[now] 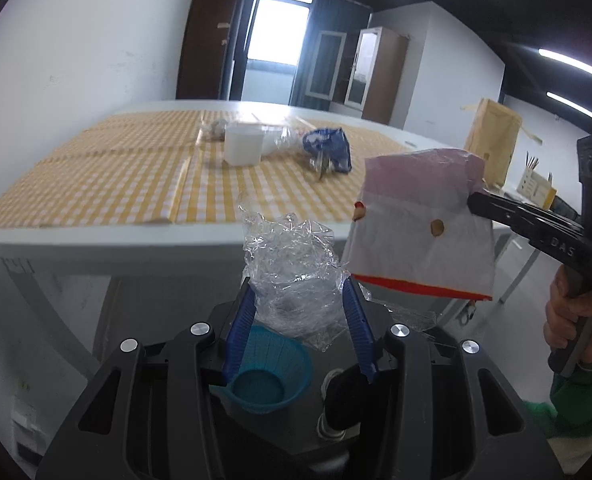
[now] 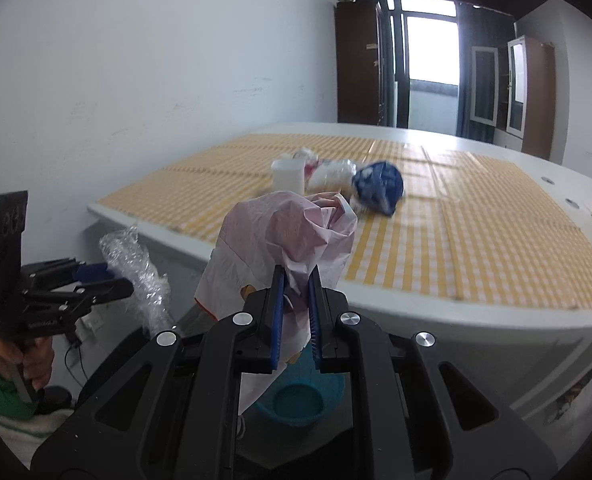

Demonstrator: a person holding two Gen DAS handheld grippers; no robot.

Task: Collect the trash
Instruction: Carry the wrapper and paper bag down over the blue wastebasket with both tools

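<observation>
Yellow-checked cloth (image 1: 108,164) covers the white table (image 1: 96,236) beyond both grippers. Pinched in the right gripper (image 2: 295,280), a pink-and-white paper bag (image 2: 284,232) stands long axis upright; the left gripper (image 1: 298,300) clamps crumpled clear plastic wrap (image 1: 292,264) above a blue basket (image 1: 268,376).

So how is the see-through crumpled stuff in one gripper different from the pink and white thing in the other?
The plastic wrap is clear and crumpled into a loose ball; the paper bag is opaque, pink and white with a red edge, and mostly flat. The left hand-held gripper holds the wrap with jaws fairly wide; the right hand-held gripper pinches the bag with jaws nearly closed. Both are held off the table, above a blue basket.
</observation>
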